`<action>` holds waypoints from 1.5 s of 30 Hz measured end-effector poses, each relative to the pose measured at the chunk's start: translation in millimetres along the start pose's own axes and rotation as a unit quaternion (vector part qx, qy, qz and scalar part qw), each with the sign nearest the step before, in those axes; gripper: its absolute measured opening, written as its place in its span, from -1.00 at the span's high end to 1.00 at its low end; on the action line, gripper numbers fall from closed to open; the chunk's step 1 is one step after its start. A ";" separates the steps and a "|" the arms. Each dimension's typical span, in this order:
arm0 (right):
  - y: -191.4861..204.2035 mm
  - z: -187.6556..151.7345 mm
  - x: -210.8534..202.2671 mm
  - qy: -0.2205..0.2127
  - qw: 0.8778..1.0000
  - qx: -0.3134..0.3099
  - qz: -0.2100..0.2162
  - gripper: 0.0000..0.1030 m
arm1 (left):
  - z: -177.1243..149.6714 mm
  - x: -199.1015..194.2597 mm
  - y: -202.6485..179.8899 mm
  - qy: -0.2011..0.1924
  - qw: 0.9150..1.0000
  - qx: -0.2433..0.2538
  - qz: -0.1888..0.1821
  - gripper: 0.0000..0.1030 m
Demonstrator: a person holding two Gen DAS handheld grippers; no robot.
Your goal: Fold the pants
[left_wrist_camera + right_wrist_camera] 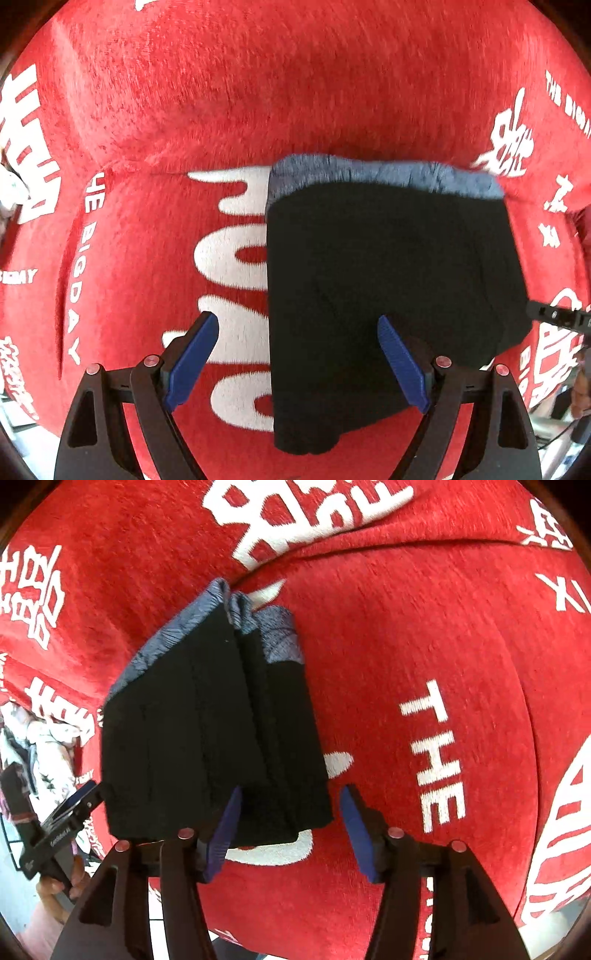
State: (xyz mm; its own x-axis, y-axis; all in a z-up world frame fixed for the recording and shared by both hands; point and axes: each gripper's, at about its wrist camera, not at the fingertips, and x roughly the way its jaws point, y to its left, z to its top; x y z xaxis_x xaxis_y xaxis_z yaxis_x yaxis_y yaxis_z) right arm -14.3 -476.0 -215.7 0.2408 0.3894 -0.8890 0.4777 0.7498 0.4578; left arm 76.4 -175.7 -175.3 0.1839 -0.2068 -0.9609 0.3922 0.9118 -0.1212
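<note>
Blue-padded left gripper [297, 363] hovers spread wide, gripping nothing, straddling the near left edge of one folded black pair of pants with blue-grey waistband [388, 280]. Right gripper [290, 832] likewise gapes empty at the bundle's five o'clock corner on one red plush cloth with white lettering [424, 627].

matt black cloth pants [388, 288], fuzzy red blanket [221, 92]
</note>
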 end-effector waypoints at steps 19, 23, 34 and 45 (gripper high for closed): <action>-30.4 58.1 29.5 0.052 0.986 -0.021 0.155 -0.55 | 33.0 76.2 17.6 0.090 0.983 -0.045 -0.157 -1.00; -20.8 65.5 54.7 0.083 0.983 -0.038 0.161 -0.59 | 34.9 90.8 3.7 0.094 0.981 -0.043 -0.164 -1.00; -45.7 71.3 52.3 0.069 0.979 0.031 0.190 -0.43 | 32.4 86.9 -2.2 0.073 0.981 -0.041 -0.177 -0.72; -35.1 47.2 13.2 0.056 0.966 0.055 0.245 0.04 | 6.7 5.2 17.7 0.041 0.984 0.004 -0.176 -0.19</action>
State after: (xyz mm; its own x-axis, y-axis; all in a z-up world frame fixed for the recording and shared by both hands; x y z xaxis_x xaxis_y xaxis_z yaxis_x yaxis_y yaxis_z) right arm 12.0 -522.5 -243.8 0.3702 0.7436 -0.5568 0.4186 0.4016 0.8146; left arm 90.3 -163.1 -180.7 -0.0368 -0.4793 -0.8769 0.4267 0.7859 -0.4474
